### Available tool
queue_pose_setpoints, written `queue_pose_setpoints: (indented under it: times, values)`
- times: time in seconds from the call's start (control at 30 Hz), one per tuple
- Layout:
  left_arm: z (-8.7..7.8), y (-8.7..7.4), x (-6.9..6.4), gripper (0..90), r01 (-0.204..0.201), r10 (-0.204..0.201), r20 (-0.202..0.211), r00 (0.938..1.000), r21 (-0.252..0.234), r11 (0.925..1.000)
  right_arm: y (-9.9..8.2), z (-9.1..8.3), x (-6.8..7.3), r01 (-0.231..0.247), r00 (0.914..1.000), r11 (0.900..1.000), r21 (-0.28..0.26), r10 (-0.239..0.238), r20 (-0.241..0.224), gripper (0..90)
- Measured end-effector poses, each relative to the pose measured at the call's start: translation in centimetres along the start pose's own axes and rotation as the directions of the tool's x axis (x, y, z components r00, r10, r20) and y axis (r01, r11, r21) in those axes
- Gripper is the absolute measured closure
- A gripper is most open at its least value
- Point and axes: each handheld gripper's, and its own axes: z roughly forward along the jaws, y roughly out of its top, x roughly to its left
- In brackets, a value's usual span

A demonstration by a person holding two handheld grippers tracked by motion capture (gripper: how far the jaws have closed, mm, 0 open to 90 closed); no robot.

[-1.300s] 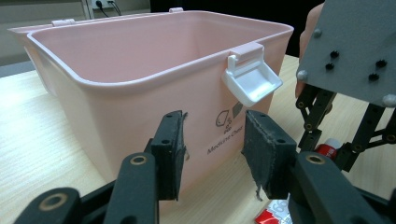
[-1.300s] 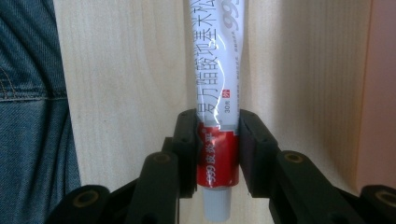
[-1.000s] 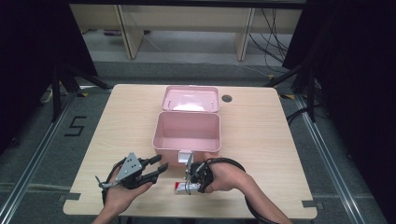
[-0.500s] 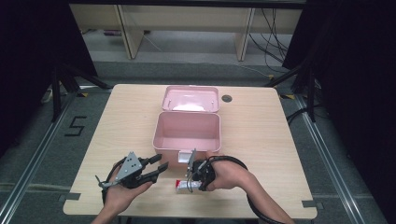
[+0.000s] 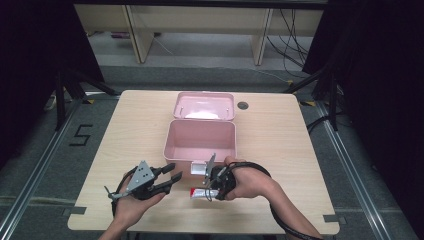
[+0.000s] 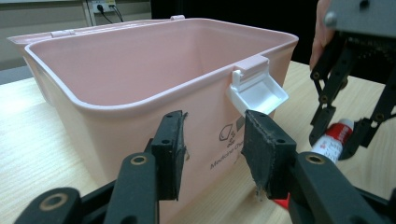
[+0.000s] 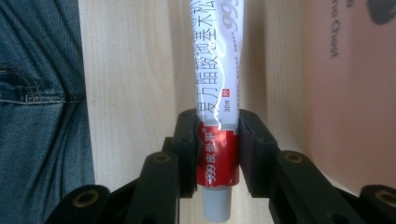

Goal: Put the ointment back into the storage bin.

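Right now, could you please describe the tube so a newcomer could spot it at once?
Find the open pink box on the wooden table. In front of it, near the table's front edge, the right gripper clamps a tube: white body with red print, red end and white cap.

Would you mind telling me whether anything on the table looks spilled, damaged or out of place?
Nothing stands out. The pink box sits square on the table with its lid open behind it and its white latch intact. The ointment tube lies capped and unspilled between the right gripper jaws.
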Motion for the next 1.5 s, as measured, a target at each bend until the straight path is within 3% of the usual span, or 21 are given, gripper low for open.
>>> queue_pose_setpoints:
  times: [0.03, 0.1, 0.13, 0.17, 0.27, 0.3, 0.53, 0.67, 0.8, 0.83, 0.93, 0.97, 1.07, 1.23, 1.27, 1.37, 1.47, 1.5]
  values:
    - [0.0, 0.0, 0.0, 58.1, -0.004, 0.004, 0.002, 1.0, 0.0, 1.0, 0.0, -0.2, -0.1, 0.01, 1.0, 1.0, -0.001, -0.01, 0.003, 71.5]
    - [-0.1, 0.0, -0.2, 58.1, -0.008, 0.008, 0.006, 0.9999, 0.002, 1.0, -0.1, -0.5, 0.1, -0.023, 0.9997, 0.9997, 0.009, 0.023, 0.008, 71.4]
    - [-0.1, 0.0, -0.2, 58.1, -0.007, 0.007, 0.009, 0.9999, 0.002, 1.0, -0.2, -0.5, -0.2, 0.017, 0.9998, 0.9998, -0.005, -0.017, 0.006, 71.5]
    - [-0.1, -0.1, -0.3, 58.1, -0.006, 0.006, 0.011, 0.9999, -0.005, 1.0, -0.2, -0.7, 0.0, -0.007, 1.0, 1.0, -0.002, 0.007, 0.005, 71.5]
    - [-0.2, -0.1, -0.3, 58.1, -0.005, 0.005, 0.009, 0.9999, -0.002, 1.0, -0.3, -1.1, 0.0, 0.01, 0.9999, 0.9999, -0.002, -0.01, 0.001, 71.4]
    - [-0.3, -0.1, -0.3, 58.1, -0.006, 0.006, 0.008, 0.9999, -0.002, 1.0, -0.3, -1.2, 0.1, -0.004, 1.0, 1.0, -0.007, 0.004, -0.003, 71.5]
    - [-0.3, -0.1, -0.3, 58.3, -0.008, 0.008, 0.008, 0.9999, -0.007, 0.9999, -0.3, -2.4, 0.1, 0.03, 0.9995, 0.9994, -0.016, -0.03, -0.002, 71.5]
    - [-0.3, -0.1, -0.3, 58.3, -0.008, 0.008, 0.013, 0.9999, -0.016, 0.9998, -0.1, -3.3, 0.4, -0.002, 1.0, 0.9999, -0.011, 0.002, 0.009, 71.4]
    - [-0.3, -0.2, -0.4, 58.3, -0.006, 0.006, 0.011, 0.9999, -0.01, 0.9999, -0.1, -3.8, 0.1, 0.035, 0.9994, 0.9993, -0.015, -0.035, 0.008, 71.4]
    - [-0.4, -0.2, -0.4, 58.3, -0.009, 0.009, 0.007, 0.9999, 0.001, 1.0, -0.2, -3.9, 0.2, 0.013, 0.9999, 0.9999, -0.011, -0.013, 0.011, 71.5]
    - [-0.4, -0.2, -0.4, 58.3, -0.012, 0.012, 0.006, 0.9999, 0.003, 0.9999, -0.1, -4.1, 0.0, 0.035, 0.9993, 0.9993, -0.017, -0.034, 0.012, 71.4]
    - [-0.4, -0.2, -0.3, 58.3, -0.012, 0.012, 0.006, 0.9999, 0.003, 0.9999, -0.2, -4.3, 0.1, 0.011, 0.9999, 0.9998, -0.014, -0.01, 0.013, 71.4]
    - [-0.4, -0.2, -0.3, 58.3, -0.012, 0.012, 0.005, 0.9999, 0.003, 0.9999, -0.3, -4.6, -0.3, 0.049, 0.9986, 0.9983, -0.031, -0.048, 0.021, 71.4]
    - [-0.4, -0.2, -0.4, 58.3, -0.013, 0.013, 0.005, 0.9999, 0.004, 0.9999, -0.3, -5.5, -0.3, 0.036, 0.9989, 0.9988, -0.032, -0.035, 0.03, 71.4]
    - [-0.4, -0.2, -0.4, 58.3, -0.012, 0.012, 0.005, 0.9999, 0.004, 0.9999, -0.3, -5.7, -0.2, 0.014, 0.9995, 0.9992, -0.038, -0.013, 0.029, 71.4]
    - [-0.4, -0.3, -0.4, 58.3, -0.012, 0.012, 0.006, 0.9999, 0.004, 0.9999, -0.3, -6.1, -0.5, 0.042, 0.9984, 0.9979, -0.049, -0.04, 0.04, 71.4]
    - [-0.4, -0.3, -0.4, 58.3, -0.012, 0.012, 0.005, 0.9999, 0.004, 0.9999, -0.3, -6.5, -0.5, 0.014, 0.9989, 0.9988, -0.048, -0.012, 0.045, 71.4]
    - [-0.4, -0.3, -0.4, 58.3, -0.012, 0.012, 0.005, 0.9999, 0.004, 0.9999, -0.3, -6.6, -0.6, 0.032, 0.9983, 0.998, -0.054, -0.03, 0.05, 71.4]
